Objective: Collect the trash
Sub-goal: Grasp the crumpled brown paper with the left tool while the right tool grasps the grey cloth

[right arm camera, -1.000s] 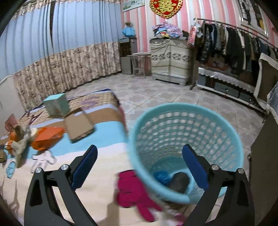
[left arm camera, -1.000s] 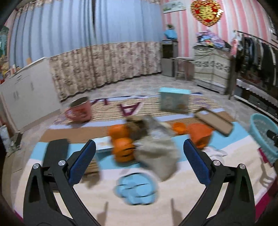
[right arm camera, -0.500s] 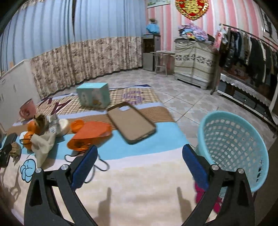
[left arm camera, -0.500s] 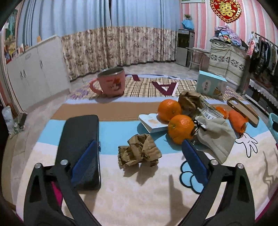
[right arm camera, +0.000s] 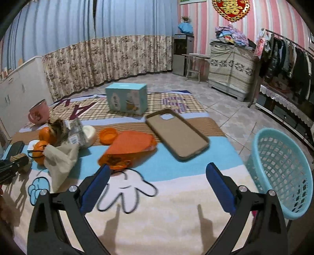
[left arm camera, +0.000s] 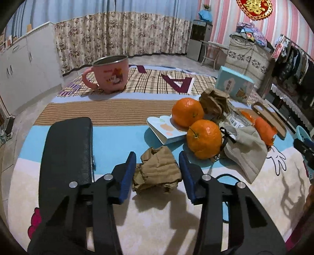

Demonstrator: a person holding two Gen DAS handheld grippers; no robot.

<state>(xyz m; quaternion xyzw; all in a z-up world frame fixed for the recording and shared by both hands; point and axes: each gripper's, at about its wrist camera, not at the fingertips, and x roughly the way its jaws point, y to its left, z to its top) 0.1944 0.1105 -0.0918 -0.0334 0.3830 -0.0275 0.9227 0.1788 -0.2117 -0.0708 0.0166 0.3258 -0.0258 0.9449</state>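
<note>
Left gripper jaws closing around crumpled brown paper wad — light, soft, best pinched across its bulky middle. Right gripper — jaws wide apart, empty.

Beyond my left jaws, on the plaid band of the woven floor mat, I read a large maroon letter "A"; from my right side the same letter shows upside down past the jaws to the left. High on the striped wall ahead hangs a red-and-gold paper ornament shaped as the double-happiness character "囍". The turquoise cardboard box, the pink cartoon mug and the white barcode label on the crumpled wrapper all carry print too small for me to read.
</note>
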